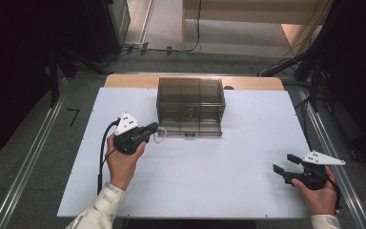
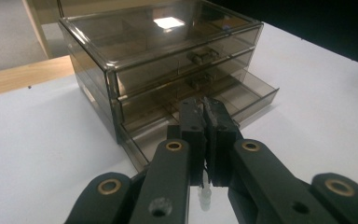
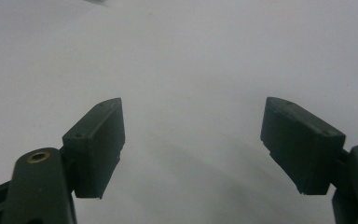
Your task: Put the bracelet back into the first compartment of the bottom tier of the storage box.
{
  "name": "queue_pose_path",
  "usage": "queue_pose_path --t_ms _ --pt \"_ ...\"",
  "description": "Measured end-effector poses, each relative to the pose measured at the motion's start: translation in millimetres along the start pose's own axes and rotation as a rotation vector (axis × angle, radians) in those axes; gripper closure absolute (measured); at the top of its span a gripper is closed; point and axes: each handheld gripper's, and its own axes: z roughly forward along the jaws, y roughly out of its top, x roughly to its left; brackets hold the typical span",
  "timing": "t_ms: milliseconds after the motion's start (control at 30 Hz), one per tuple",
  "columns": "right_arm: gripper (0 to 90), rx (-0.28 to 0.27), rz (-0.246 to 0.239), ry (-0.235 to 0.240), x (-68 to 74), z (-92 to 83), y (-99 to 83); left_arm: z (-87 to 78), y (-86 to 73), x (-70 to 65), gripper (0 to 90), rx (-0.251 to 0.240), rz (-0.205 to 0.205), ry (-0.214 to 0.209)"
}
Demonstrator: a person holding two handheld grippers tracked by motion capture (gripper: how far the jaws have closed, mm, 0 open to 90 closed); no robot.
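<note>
A smoky clear box of drawers [image 1: 190, 102] stands at the back middle of the white table [image 1: 195, 176]. Its bottom drawer [image 2: 249, 95] is pulled out. My left gripper [image 1: 153, 127] is just left of that drawer's front corner. In the left gripper view its jaws [image 2: 204, 105] are pressed together on a thin white piece [image 2: 205, 196], whose end hangs below them. A small white loop [image 1: 160, 137] shows by the jaw tips in the high view. My right gripper [image 1: 285, 163] rests open near the table's right edge, and nothing lies between its jaws [image 3: 193, 126].
A wooden strip [image 1: 124, 80] runs along the table's back edge behind the box. Metal rails [image 1: 28, 162] flank the table on the floor. Cables [image 1: 196, 28] and dark stands lie beyond the far side.
</note>
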Motion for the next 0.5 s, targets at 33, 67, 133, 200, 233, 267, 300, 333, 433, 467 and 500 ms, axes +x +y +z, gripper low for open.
queue_pose_path --t_ms 33,67,133,200,233,267,300,333,433,467,500 --pt "20.1 0.0 0.0 0.0 0.0 0.0 0.0 0.5 1.3 0.2 88.4 -0.002 0.001 -0.001" --pt "20.1 0.0 0.0 0.001 0.0 0.0 0.0 1.2 2.6 0.2 88.4 -0.003 0.001 -0.001" --pt "20.1 0.001 0.001 0.001 0.0 0.0 0.1 3.0 4.8 0.2 88.4 -0.007 -0.001 -0.002" --pt "20.1 0.001 -0.001 0.002 -0.1 0.2 0.1 5.1 7.4 0.6 88.4 -0.01 0.0 0.0" --pt "20.1 0.001 -0.001 0.002 -0.1 0.3 0.1 5.9 8.4 0.8 88.4 -0.009 0.001 -0.001" --pt "20.1 0.001 -0.001 0.002 -0.1 0.3 0.2 7.0 9.8 0.9 88.4 -0.011 0.0 0.0" --pt "20.1 0.001 -0.001 0.002 -0.1 0.4 0.2 8.0 11.2 1.1 88.4 -0.012 0.001 0.002" --pt "20.1 0.001 -0.001 0.002 -0.1 0.3 0.2 8.9 12.6 1.5 88.4 -0.012 0.003 0.001" --pt "20.1 0.001 0.001 0.002 -0.2 0.2 0.0 12.5 16.0 2.1 88.4 -0.014 0.001 0.005" --pt "20.1 0.002 0.003 0.002 -0.1 0.1 0.0 13.7 16.9 2.5 88.4 -0.014 0.001 0.007" --pt "20.1 0.001 0.003 0.002 -0.2 0.1 0.0 15.1 17.6 2.9 88.4 -0.015 -0.001 0.006"
